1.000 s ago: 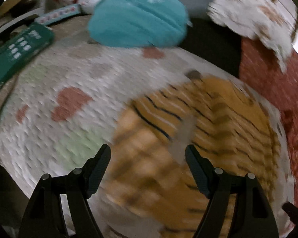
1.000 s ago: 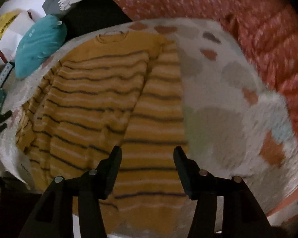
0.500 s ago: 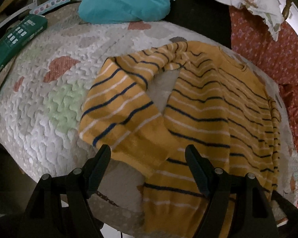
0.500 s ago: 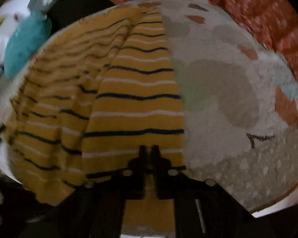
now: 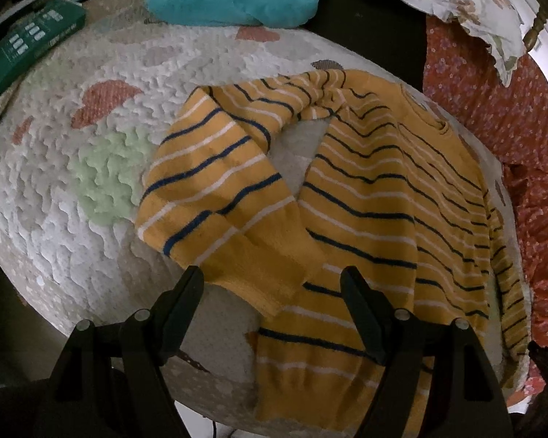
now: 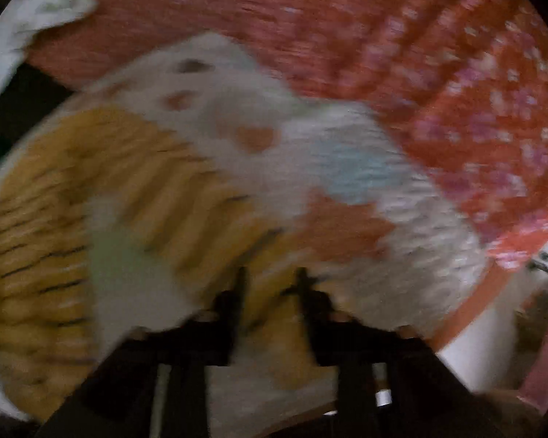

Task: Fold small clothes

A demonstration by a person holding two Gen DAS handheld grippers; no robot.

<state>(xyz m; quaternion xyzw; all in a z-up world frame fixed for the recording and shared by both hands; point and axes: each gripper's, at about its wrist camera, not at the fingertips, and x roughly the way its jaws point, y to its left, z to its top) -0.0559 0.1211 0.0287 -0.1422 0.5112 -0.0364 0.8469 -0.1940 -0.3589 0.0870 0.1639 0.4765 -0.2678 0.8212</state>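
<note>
the striped yellow sweater [image 5: 376,197] lies flat on the quilted mat [image 5: 91,168], one sleeve bent across the mat beside its body. the left gripper [image 5: 272,292] hovers at that sleeve's cuff, jaws apart and empty. the right gripper [image 6: 270,284] is blurred, jaws apparently pinching yellow knit; soft, light and floppy, it is probably best taken at cuff or hem.

A small yellow sweater [image 5: 376,197] with thin navy and white stripes lies flat just ahead of the left tongs [image 5: 272,288]. One sleeve bends toward them, its plain cuff between their tips. The right view blurs it to yellow.
</note>
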